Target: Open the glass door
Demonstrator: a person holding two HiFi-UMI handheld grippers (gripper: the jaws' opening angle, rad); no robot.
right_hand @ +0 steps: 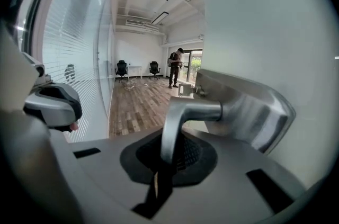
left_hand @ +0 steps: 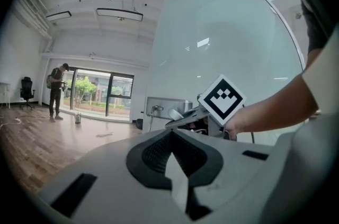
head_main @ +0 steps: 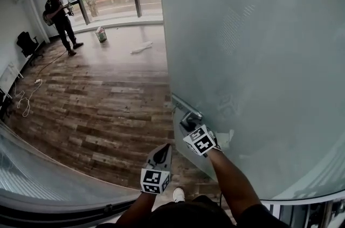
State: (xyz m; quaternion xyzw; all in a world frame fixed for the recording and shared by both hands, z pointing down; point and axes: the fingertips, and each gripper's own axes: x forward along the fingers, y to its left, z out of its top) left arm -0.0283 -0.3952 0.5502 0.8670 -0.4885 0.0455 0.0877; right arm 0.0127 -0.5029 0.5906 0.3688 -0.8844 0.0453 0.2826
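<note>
The frosted glass door [head_main: 253,60] stands swung into the room, its edge running down the middle of the head view. My right gripper [head_main: 190,123] is shut on the door's metal lever handle [head_main: 186,109]. In the right gripper view the lever [right_hand: 185,112] bends down between the jaws of the right gripper [right_hand: 161,164], beside the steel lock plate [right_hand: 254,112]. My left gripper [head_main: 163,150] hangs free below and to the left of the handle, shut with nothing in it. From the left gripper [left_hand: 177,175] I see the right gripper's marker cube [left_hand: 221,100] by the handle [left_hand: 175,113].
A person [head_main: 59,11] stands at the far left by the big windows. On the wooden floor lie a small can [head_main: 101,34], a white rag [head_main: 141,48] and a white cable [head_main: 24,100]. A black chair [head_main: 27,43] stands by the left wall. A glass partition [head_main: 43,178] curves along the lower left.
</note>
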